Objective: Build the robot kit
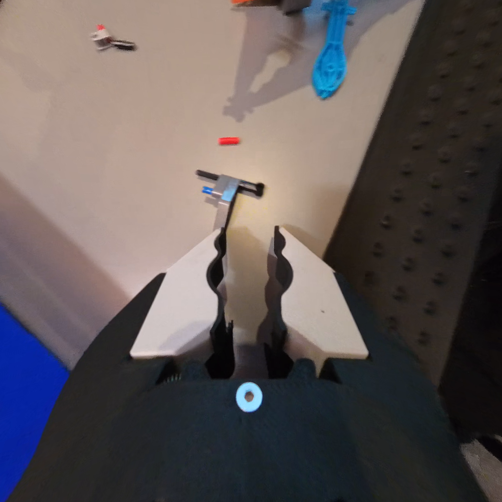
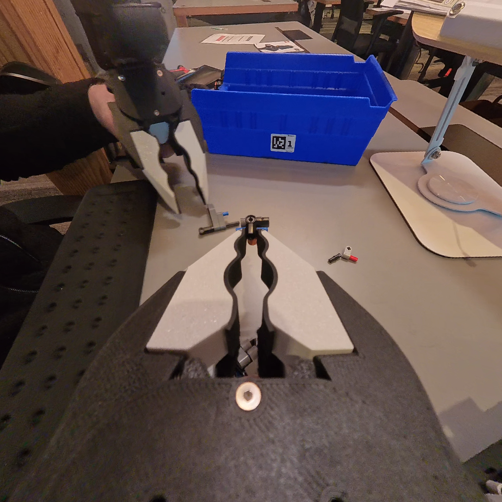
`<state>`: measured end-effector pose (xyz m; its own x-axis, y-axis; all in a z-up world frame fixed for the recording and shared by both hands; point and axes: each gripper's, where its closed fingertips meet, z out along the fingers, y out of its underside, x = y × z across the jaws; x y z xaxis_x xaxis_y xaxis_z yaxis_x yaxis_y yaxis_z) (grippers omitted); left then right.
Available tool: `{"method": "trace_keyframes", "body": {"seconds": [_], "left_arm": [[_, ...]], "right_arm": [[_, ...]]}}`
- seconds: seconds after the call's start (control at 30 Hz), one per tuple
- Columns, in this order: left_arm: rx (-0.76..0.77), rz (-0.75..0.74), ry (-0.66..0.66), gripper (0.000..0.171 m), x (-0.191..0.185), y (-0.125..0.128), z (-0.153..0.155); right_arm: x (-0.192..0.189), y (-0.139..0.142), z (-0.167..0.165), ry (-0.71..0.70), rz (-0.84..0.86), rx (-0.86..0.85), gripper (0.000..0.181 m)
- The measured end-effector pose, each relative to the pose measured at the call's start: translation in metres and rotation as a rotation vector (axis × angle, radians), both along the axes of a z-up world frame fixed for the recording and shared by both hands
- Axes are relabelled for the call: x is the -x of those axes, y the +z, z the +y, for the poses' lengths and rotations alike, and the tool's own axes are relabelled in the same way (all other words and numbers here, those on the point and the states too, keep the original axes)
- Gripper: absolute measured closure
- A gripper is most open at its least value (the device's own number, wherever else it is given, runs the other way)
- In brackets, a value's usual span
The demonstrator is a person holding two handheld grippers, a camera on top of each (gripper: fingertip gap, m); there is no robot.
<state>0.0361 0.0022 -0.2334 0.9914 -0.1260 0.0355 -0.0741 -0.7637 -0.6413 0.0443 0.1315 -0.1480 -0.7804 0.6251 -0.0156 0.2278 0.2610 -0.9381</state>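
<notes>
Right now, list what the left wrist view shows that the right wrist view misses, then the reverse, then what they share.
Only the left wrist view: a loose red pin and a bright blue openwork piece hanging above the table.

Only the right wrist view: the blue bin, the white stand base, and the right gripper shut on a small black connector assembly.

Both: the open left gripper, its tips by the grey-and-black axle piece, the small grey-and-red part, and the black perforated board.

Two hand-held grippers (image 2: 251, 235) (image 2: 190, 209), one blue bin (image 2: 293, 108), three small brick assemblies (image 2: 217, 221) (image 2: 254, 222) (image 2: 343, 256).
</notes>
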Motion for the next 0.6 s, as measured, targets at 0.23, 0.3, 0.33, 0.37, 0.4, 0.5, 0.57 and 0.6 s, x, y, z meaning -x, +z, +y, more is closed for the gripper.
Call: {"method": "trace_keyframes", "body": {"seconds": [0.23,0.3,0.33,0.37,0.4,0.5,0.57,0.6], "left_arm": [[-0.062,0.095,0.024,0.13,-0.002,0.011,0.0],[-0.001,0.138,0.056,0.126,0.011,-0.001,-0.003],[0.023,0.146,0.061,0.126,0.014,-0.007,-0.003],[0.015,0.132,0.053,0.129,0.013,-0.009,0.0],[0.002,0.106,0.047,0.13,0.01,-0.009,0.003],[0.005,0.07,0.05,0.151,0.002,-0.011,0.009],[0.008,0.065,0.047,0.15,-0.005,-0.011,0.01],[0.011,0.045,0.028,0.145,-0.013,-0.01,0.01]], "right_arm": [[-0.001,-0.001,-0.001,0.01,-0.019,0.012,0.176],[-0.001,-0.002,-0.003,0.015,-0.025,0.012,0.176],[-0.002,-0.003,-0.003,0.018,-0.028,0.011,0.176],[-0.002,-0.003,-0.003,0.019,-0.029,0.009,0.176],[-0.002,-0.003,-0.004,0.02,-0.029,0.007,0.176],[-0.003,-0.002,-0.004,0.021,-0.028,0.006,0.176],[-0.003,-0.002,-0.004,0.023,-0.028,0.007,0.176],[-0.003,-0.002,-0.004,0.025,-0.028,0.007,0.176]]}}
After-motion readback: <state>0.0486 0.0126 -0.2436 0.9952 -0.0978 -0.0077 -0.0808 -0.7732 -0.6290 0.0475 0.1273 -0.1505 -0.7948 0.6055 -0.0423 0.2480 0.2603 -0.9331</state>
